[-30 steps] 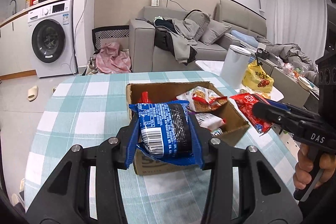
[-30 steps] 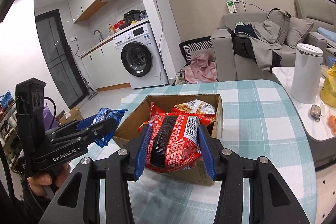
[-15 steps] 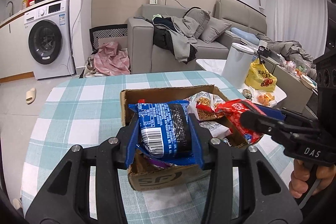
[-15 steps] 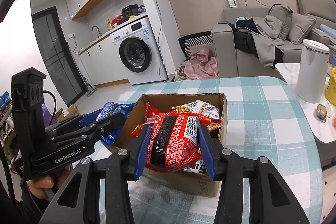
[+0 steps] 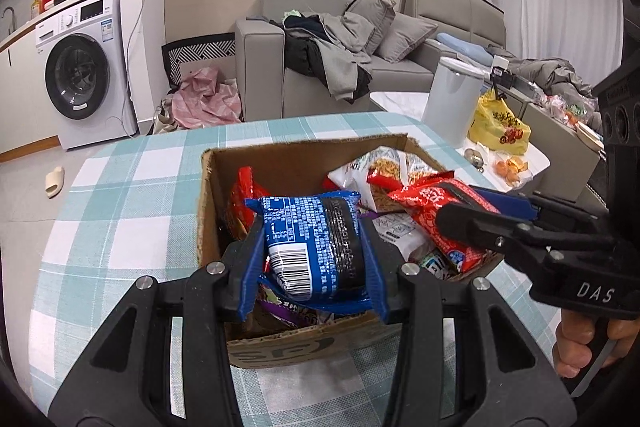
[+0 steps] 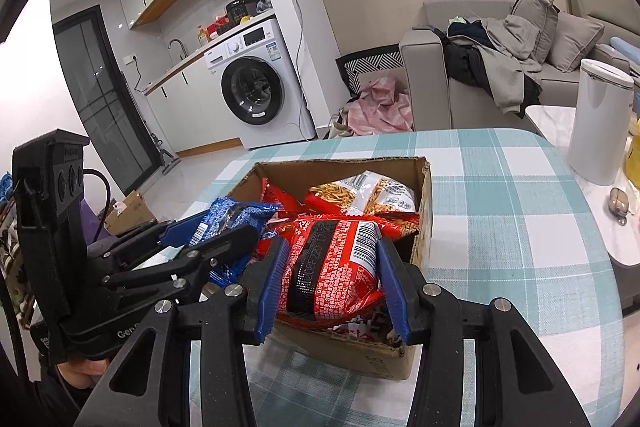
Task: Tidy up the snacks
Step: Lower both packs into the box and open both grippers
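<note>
- Jaws of the left gripper (image 5: 314, 253) are clamped on a blue snack packet (image 5: 316, 247); blue pads press both its sides, barcode face turned to the camera.
- Jaws of the right gripper (image 6: 334, 283) are closed on a red snack packet (image 6: 334, 269), pads against both its sides, barcode at its upper right corner.
- Cardboard box (image 5: 208, 211) sits on the worktop (image 5: 120, 211), which carries a teal-and-white checked cloth. Blue packet hangs over the box's near-left part, above the open top; whether it touches the contents below cannot be told.
- Right wrist view: red packet is over the near edge of the box (image 6: 424, 195), its lower end at about rim level.
- Beyond both sets of jaws, inside the box: a white-and-orange noodle-print packet (image 6: 360, 193) toward the far side, another red packet (image 5: 242, 187) standing against the left wall, and a purple wrapper (image 5: 288, 307) under the blue packet.
- Left wrist view: right gripper with its red packet enters from the right, just beside the left jaws; a hand (image 5: 588, 347) holds its handle.
- Right wrist view: left gripper with the blue packet comes in from the left, close beside the right jaws.
- Well beyond the worktop: washing machine (image 5: 80, 83), grey sofa (image 5: 264, 67) piled with clothes, white bin (image 5: 452, 95), yellow bag (image 5: 498, 127).
</note>
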Motion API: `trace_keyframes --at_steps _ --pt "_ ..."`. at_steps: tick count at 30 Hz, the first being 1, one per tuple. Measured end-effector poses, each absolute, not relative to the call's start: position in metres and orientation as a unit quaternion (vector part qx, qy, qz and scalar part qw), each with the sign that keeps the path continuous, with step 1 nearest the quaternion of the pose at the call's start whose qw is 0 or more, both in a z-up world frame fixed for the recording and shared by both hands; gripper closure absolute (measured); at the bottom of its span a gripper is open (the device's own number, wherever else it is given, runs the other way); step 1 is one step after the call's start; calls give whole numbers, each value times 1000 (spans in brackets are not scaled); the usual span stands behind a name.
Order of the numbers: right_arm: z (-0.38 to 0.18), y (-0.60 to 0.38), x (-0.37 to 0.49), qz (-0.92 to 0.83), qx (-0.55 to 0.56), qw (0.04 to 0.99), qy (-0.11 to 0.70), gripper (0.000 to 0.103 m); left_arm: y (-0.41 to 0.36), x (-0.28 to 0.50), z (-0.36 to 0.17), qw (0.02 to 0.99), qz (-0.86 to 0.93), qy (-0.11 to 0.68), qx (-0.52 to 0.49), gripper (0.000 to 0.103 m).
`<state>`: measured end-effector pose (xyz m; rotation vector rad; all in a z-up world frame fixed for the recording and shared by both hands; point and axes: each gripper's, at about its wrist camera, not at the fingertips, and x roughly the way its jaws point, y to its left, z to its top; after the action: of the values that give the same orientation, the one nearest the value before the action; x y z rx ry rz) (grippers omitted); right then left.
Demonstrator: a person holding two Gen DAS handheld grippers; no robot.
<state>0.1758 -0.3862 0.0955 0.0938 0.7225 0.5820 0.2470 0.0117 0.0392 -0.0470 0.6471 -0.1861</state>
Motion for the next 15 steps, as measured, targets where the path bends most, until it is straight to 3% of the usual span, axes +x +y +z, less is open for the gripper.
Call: trace_keyframes --at_steps 15 --pt "85 -394 189 290 55 887 357 58 15 250 20 933 -99 343 -41 62"
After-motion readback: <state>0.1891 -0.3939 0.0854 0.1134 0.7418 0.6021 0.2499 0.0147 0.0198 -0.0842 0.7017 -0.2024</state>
